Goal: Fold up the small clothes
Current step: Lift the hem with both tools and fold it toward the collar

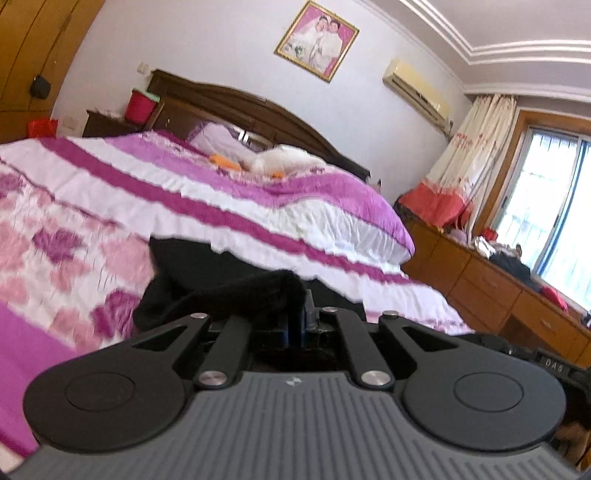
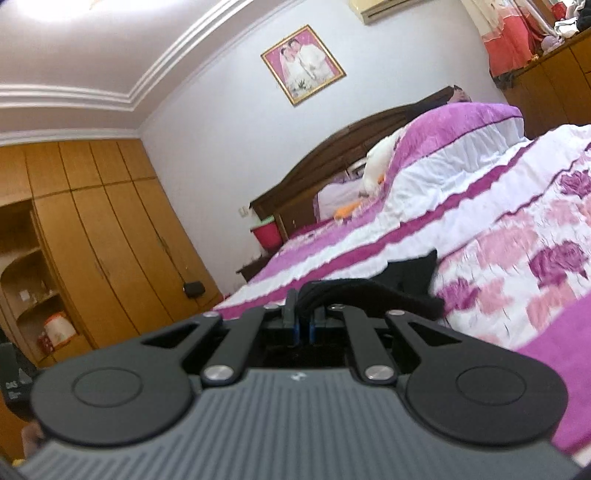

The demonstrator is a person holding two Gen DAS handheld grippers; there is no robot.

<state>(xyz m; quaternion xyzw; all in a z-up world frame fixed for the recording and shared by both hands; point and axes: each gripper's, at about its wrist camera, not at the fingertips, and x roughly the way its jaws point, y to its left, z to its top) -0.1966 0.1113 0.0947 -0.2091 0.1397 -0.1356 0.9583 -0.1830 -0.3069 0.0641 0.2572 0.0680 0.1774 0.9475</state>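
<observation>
Left gripper (image 1: 295,317) clamped on fuzzy black garment (image 1: 207,273), soft edge bunched between narrow fingers. Rest draped near on quilted purple-and-white bedspread (image 1: 184,192). Right gripper (image 2: 303,314) pinched shut on same knit (image 2: 369,290), folded ridge trailing right.

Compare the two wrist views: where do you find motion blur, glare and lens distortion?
Left wrist view: the bedspread is smeared by motion blur, the window is blown out, and the ceiling moulding bows. Right wrist view: the bedspread blurs at right, a ceiling light glares, and the wardrobe curves.
</observation>
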